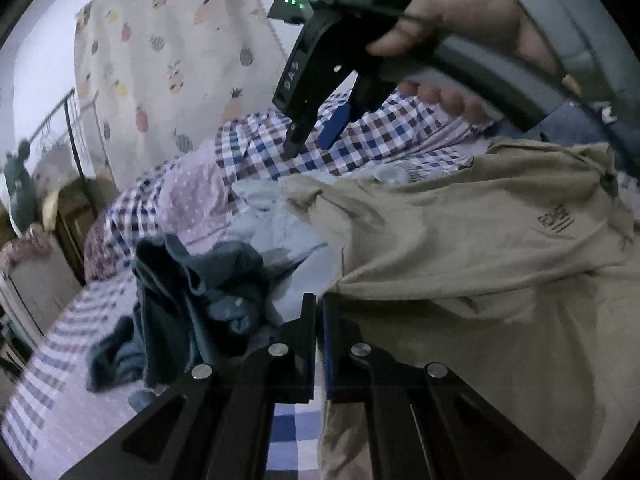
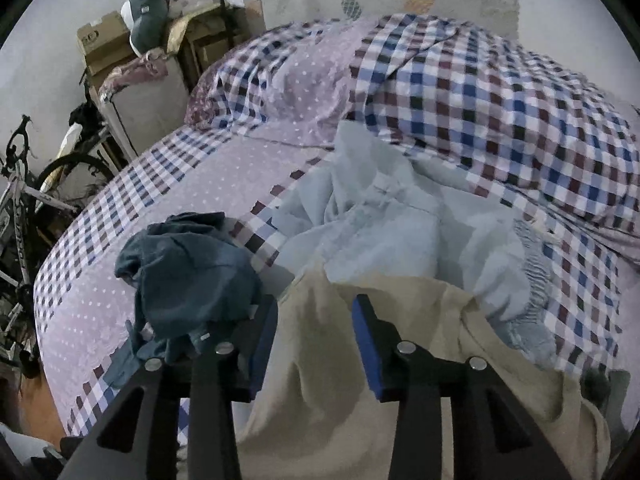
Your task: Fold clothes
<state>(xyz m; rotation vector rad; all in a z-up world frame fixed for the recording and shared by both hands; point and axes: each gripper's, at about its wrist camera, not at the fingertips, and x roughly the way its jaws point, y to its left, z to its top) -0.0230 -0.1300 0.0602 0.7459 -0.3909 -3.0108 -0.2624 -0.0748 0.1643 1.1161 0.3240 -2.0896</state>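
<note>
The beige shirt (image 1: 480, 248) lies spread but rumpled on the bed (image 2: 200, 176), and everything else is best placed from it: a pale blue garment (image 2: 384, 224) is bunched just beyond its far edge, and a dark teal garment (image 2: 188, 268) is heaped to its left. The step in hand looks like the laying-out before the first fold. The left gripper (image 1: 318, 344) has its fingers clenched together at the shirt's left edge, apparently pinching the cloth there, though the pinch point itself is hard to see. The right gripper (image 2: 314, 344) hovers over the shirt's near part with its fingers released, a clear gap between the blue pads and beige cloth showing through it; in the left view a hand (image 1: 452, 24) holds it raised above the shirt's far side. The next move probably calls for the right gripper to drop onto an opposite edge or shoulder, close on it, and pull against the left so the shirt goes flat.
</note>
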